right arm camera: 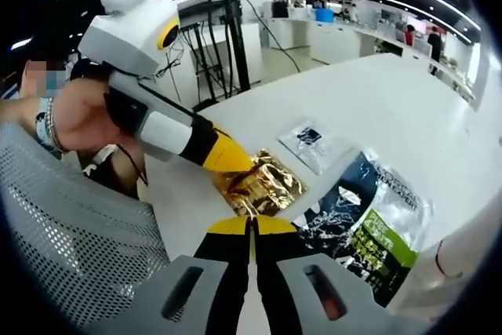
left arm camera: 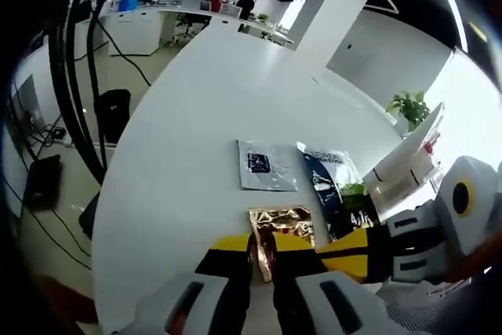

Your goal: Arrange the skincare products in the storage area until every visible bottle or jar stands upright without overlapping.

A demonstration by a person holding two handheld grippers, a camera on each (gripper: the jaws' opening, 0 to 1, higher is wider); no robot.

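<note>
On the white table [left arm camera: 196,115], three flat sachets lie near the edge closest to the person. Gold foil sachet [left arm camera: 281,229] sits nearest. Left gripper [left arm camera: 263,260]: yellow-tipped jaws clenched on the near edge of the gold foil sachet, pack visibly pinched between them. Silver sachet [left arm camera: 265,165] with a dark label lies flat just beyond, apart from the gold one. Dark blue and green pouch [left arm camera: 333,190] lies beside both, towards the white storage rack [left arm camera: 408,166] at the table's side.

Right gripper view: right gripper [right arm camera: 252,233] has jaws pressed together with nothing between them, tips just short of the gold foil sachet [right arm camera: 263,182]. Left gripper [right arm camera: 229,161] enters from the left, its yellow tip on the sachet's far edge. Person's hand [right arm camera: 86,119] grips its white body. Dark blue and green pouch [right arm camera: 365,221] lies just beside the gold sachet, edges nearly touching; cannot tell if they overlap. Silver sachet [right arm camera: 314,143] lies further out. Grey mesh chair [right arm camera: 70,233] stands beside the table.
</note>
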